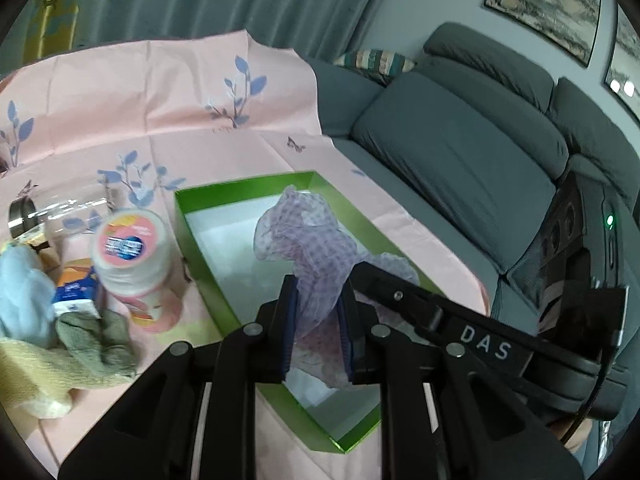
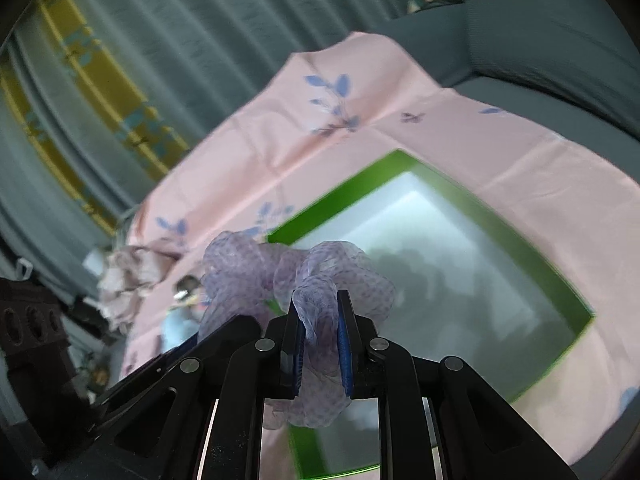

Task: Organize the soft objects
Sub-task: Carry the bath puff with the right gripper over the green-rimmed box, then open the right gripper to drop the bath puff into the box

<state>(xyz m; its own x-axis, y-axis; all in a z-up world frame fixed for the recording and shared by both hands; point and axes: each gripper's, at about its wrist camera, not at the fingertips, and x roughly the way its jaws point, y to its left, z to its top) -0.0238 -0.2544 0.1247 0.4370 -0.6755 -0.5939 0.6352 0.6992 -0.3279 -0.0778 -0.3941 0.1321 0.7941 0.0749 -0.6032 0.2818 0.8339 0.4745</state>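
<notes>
A sheer purple dotted cloth hangs bunched over an open green box with a white inside, which sits on a pink floral tablecloth. My left gripper is shut on one part of the cloth, its blue pads pressed against the fabric. In the right wrist view my right gripper is shut on another fold of the same cloth, above the near-left part of the green box. The right gripper's black body reaches in from the right in the left wrist view.
Left of the box stand a pink-and-white canister, a tissue packet, a glass jar and blue, green and yellow towels. A grey sofa runs along the right. A pinkish cloth pile lies at the table's far left.
</notes>
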